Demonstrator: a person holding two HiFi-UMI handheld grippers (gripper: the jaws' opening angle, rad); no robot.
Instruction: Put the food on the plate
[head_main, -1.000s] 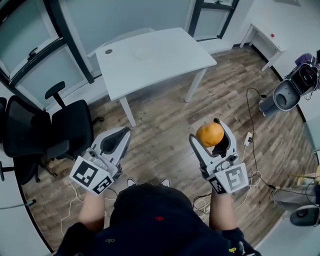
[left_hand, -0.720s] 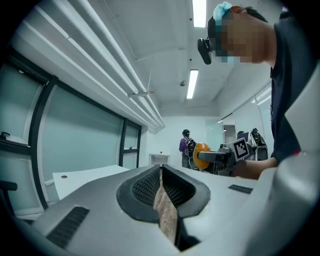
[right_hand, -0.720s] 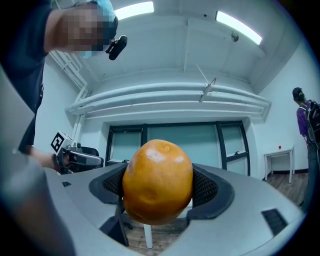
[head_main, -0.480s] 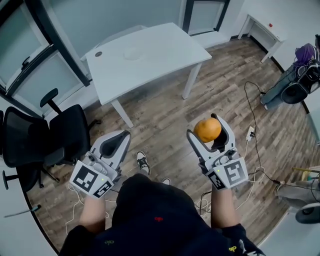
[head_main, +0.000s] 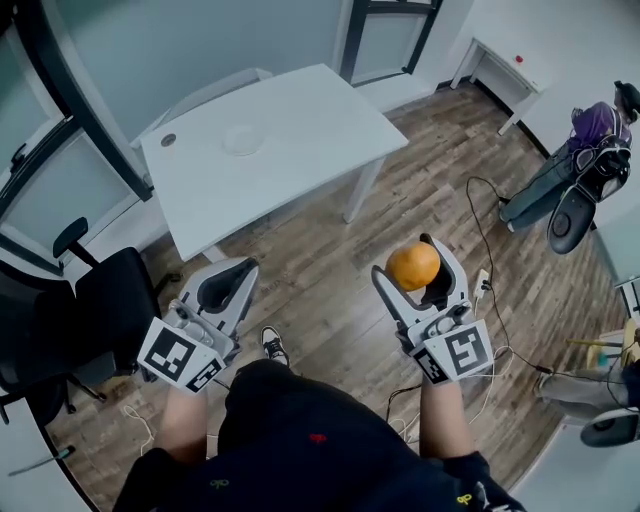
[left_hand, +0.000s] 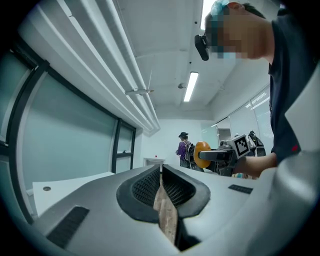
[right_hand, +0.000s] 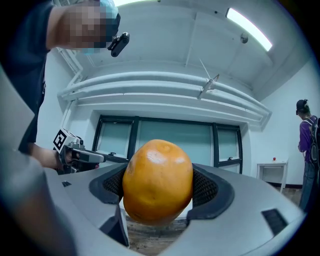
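My right gripper (head_main: 418, 273) is shut on an orange (head_main: 413, 266), held up in the air above the wooden floor; the orange (right_hand: 158, 181) fills the space between the jaws in the right gripper view. My left gripper (head_main: 226, 284) is shut with nothing in it, its pads pressed together (left_hand: 161, 187). A white plate (head_main: 243, 139) lies on the white table (head_main: 300, 130) ahead, well beyond both grippers. From the left gripper view the orange (left_hand: 201, 154) and the right gripper show off to the right.
A black office chair (head_main: 95, 320) stands at the left. Cables (head_main: 490, 270) trail over the floor at the right, beside a golf bag (head_main: 570, 190). A small dark disc (head_main: 167, 140) sits on the table's left part. Another person (right_hand: 308, 145) stands far off.
The view has shifted toward the table, which now sits closer and lower in the picture. A foot has stepped forward. Both grippers keep their pose, the orange still held.
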